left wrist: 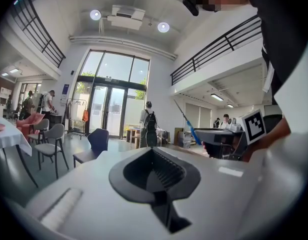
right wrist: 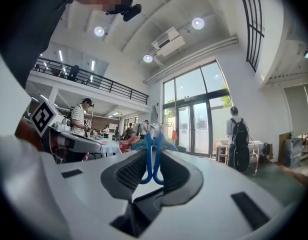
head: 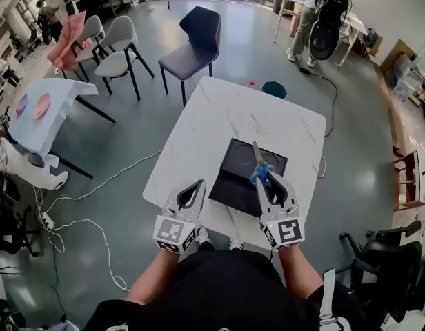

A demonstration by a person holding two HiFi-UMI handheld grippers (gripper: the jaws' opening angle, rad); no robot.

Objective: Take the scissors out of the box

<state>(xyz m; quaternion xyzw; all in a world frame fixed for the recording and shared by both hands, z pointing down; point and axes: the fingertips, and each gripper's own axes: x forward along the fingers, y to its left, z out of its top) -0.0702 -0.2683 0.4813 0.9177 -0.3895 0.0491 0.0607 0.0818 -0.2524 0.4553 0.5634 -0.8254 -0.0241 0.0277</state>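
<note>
A black box (head: pixel 239 158) lies open on the white marble table (head: pixel 219 119), its lid folded toward me. My right gripper (head: pixel 264 177) is shut on the blue handles of the scissors (head: pixel 258 164), which it holds just above the box with the blades pointing away from me. In the right gripper view the blue handle loops (right wrist: pixel 151 159) sit pinched between the ribbed pads. The left gripper view shows the scissors (left wrist: pixel 188 122) off to the right, blade up. My left gripper (head: pixel 198 184) hovers at the table's near edge, left of the box, shut and empty.
A teal object (head: pixel 274 89) and a small red thing (head: pixel 252 84) lie at the table's far edge. A dark blue chair (head: pixel 197 41) stands behind it, grey chairs (head: pixel 119 54) and a cloth-covered table (head: pixel 47 112) to the left. Cables (head: pixel 95 192) trail over the floor.
</note>
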